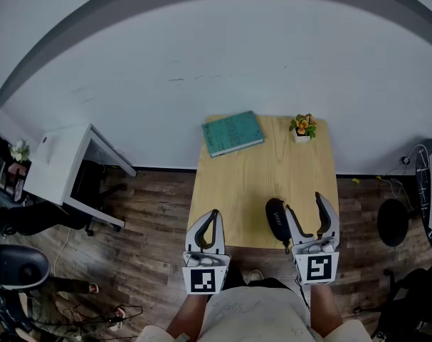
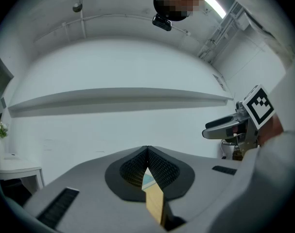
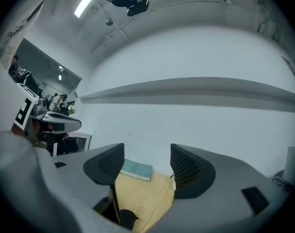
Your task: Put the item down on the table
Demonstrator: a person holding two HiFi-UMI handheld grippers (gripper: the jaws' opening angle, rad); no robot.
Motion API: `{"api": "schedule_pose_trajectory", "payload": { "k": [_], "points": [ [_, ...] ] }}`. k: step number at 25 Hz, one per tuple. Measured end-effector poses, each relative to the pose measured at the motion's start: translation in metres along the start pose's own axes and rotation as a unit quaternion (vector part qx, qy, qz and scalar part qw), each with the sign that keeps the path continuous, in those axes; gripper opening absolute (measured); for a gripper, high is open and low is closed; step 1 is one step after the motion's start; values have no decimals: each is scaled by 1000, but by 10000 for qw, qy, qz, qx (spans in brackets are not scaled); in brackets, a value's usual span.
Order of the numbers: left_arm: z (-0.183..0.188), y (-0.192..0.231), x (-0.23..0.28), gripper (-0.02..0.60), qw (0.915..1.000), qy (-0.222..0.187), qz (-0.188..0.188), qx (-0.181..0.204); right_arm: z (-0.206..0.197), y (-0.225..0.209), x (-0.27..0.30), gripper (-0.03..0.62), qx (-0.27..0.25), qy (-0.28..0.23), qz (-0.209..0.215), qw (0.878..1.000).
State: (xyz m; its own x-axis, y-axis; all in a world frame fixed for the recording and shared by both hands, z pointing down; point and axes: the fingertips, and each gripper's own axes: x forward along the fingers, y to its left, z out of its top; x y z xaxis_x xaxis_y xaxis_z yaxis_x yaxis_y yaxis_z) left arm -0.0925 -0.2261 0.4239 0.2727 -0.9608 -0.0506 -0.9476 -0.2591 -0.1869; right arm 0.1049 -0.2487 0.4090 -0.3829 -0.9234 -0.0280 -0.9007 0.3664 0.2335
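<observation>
Both grippers sat low at the near edge of the desk (image 1: pixel 258 177), side by side, jaws pointing straight ahead and marker cubes facing up. A forearm ran back from each to the person's body.

The left gripper (image 1: pixel 214 214) hung over the near-left corner. In its own view, the left gripper (image 2: pixel 147 149) had its jaws pressed together at the tips, with nothing between them. Only a sliver of desk and book (image 2: pixel 148 180) showed through the slit lower down.

The right gripper (image 1: pixel 302 204) was spread wide and empty, jaws well apart above the wood. The black item (image 1: pixel 275 218), a dark oblong, lay on the desk just left of that gripper's left jaw and outside the gap. Whether it touched the jaw could not be told. In the right gripper view, the item (image 3: pixel 124 220) sat low by the left jaw, with bare desk between the open jaws of the right gripper (image 3: pixel 147 154).

Far ahead of the left gripper and a little to its right, the teal book (image 1: pixel 232 133) lay flat at the far edge, angled. The same book (image 3: pixel 136 170) showed between the right gripper's jaws. Straight ahead of the right gripper, a small potted plant (image 1: pixel 302 127) stood at the far right corner, well away from the book.
</observation>
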Motion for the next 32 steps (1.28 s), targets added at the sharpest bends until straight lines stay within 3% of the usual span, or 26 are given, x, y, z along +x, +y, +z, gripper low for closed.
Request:
{"api": "schedule_pose_trajectory", "payload": {
  "k": [9,16,19,32],
  "points": [
    [-3,-1,0,8,10000,31,-4,-88,-3,2,3,273,87,20,-1,10000],
    [-2,-3,0,8,10000,39,-28,-43,-5,6,3,80,399,-47,126,9991],
    [0,-4,1,8,9999,1,-85,115,-7,5,3,36,425,-10,82,9991],
    [-2,-4,-2,8,9999,63,-30,-75,-13,4,5,32,537,123,127,9984]
  ]
}}
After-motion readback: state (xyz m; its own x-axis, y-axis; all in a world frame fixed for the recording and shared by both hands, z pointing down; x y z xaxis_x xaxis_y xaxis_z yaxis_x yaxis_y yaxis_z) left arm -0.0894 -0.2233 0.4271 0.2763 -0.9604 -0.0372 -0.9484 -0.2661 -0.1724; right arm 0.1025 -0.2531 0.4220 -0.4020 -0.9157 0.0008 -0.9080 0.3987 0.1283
